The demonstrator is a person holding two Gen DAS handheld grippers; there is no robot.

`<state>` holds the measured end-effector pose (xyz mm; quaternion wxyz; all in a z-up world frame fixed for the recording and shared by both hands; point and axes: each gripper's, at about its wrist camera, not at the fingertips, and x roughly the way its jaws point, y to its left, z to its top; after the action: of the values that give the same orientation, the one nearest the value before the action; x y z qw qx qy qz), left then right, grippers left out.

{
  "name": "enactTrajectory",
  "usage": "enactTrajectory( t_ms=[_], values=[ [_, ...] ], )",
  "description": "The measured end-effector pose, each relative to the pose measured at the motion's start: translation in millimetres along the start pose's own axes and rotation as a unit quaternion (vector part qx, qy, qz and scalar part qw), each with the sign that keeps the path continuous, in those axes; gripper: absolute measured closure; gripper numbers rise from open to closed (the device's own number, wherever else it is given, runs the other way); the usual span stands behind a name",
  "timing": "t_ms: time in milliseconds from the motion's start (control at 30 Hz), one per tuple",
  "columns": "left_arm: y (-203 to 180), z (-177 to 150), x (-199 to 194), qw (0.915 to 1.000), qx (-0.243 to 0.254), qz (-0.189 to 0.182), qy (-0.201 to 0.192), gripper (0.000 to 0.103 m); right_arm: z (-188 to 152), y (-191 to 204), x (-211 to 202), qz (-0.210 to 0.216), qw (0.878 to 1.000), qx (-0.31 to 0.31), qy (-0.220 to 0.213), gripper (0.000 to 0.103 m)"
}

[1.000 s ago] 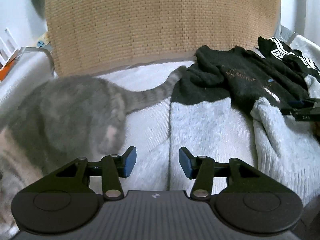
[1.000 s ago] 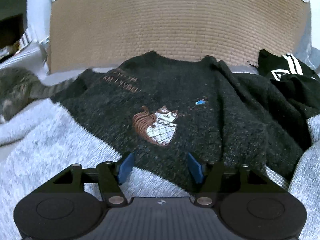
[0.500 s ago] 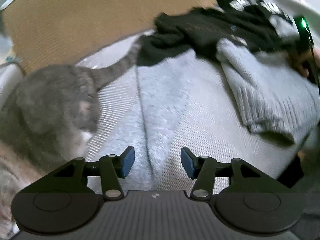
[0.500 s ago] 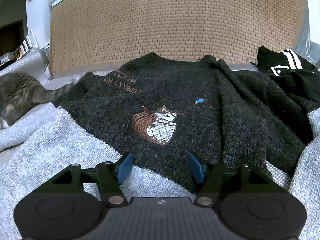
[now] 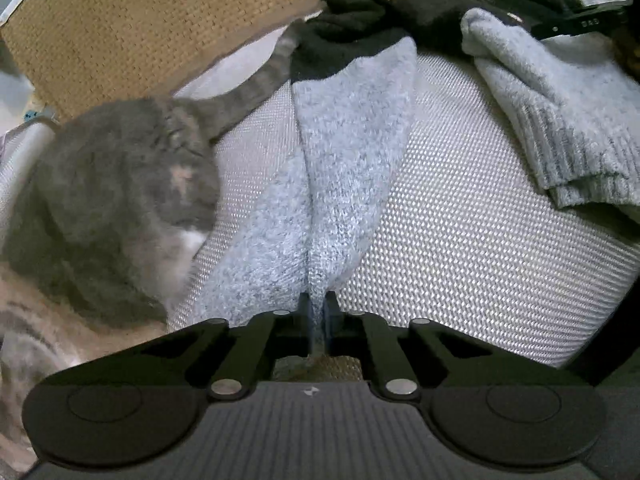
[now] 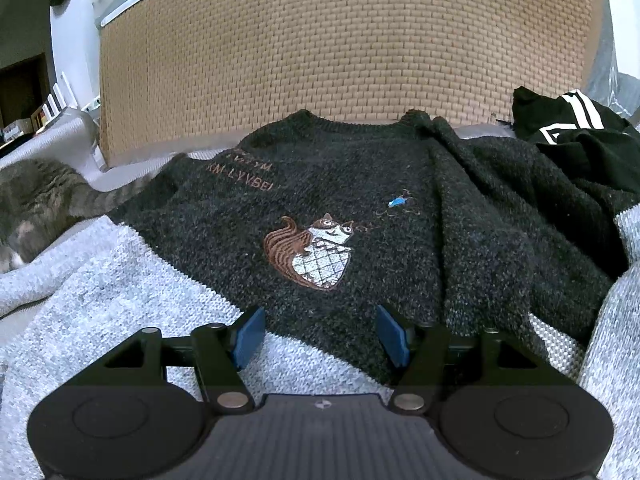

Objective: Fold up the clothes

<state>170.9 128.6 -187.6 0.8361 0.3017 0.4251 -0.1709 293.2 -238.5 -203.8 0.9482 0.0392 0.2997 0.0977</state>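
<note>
The left tongs point(image 5: 319, 304) have just closed on the grey sleeve point(image 5: 340, 168); cat point(image 5: 120, 184) crowds its left edge. The right tongs point(image 6: 320, 336) stand wide over the sweater point(image 6: 320, 208).

My sweater point(image 6: 400, 208), dark knit with grey sleeves and an embroidered squirrel point(image 6: 310, 254), lies spread face-up on the bed; one grey sleeve point(image 5: 340, 160) stretches flat, its end pinched up.
</note>
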Motion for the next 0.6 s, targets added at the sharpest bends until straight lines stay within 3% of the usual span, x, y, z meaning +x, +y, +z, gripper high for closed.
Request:
enactTrajectory(
  t_ms=[133,233,300,433,533,600],
  values=[
    [11,6,-28,0.9979,-0.017,-0.035,-0.051,0.097,0,-1,0,0.003,1.000,0.003,-0.001,0.037],
    [41,9,-64,0.9874,-0.076,-0.060,-0.125,0.098,0,-4,0,0.010,1.000,0.011,-0.002,0.037],
    [63,10,-89,0.9736,-0.121,-0.060,-0.184,0.098,1,-7,0,0.015,1.000,0.017,-0.003,0.037],
    [102,15,-128,0.9360,-0.215,-0.058,-0.273,0.102,1,-9,-1,0.021,0.999,0.025,-0.004,0.037],
    [120,25,-121,0.9402,-0.243,-0.033,-0.237,0.102,1,-9,-1,0.021,0.999,0.025,-0.004,0.037],
    [113,31,-103,0.9595,-0.217,-0.010,-0.180,0.102,1,-8,-1,0.021,0.999,0.025,-0.004,0.037]
  ],
)
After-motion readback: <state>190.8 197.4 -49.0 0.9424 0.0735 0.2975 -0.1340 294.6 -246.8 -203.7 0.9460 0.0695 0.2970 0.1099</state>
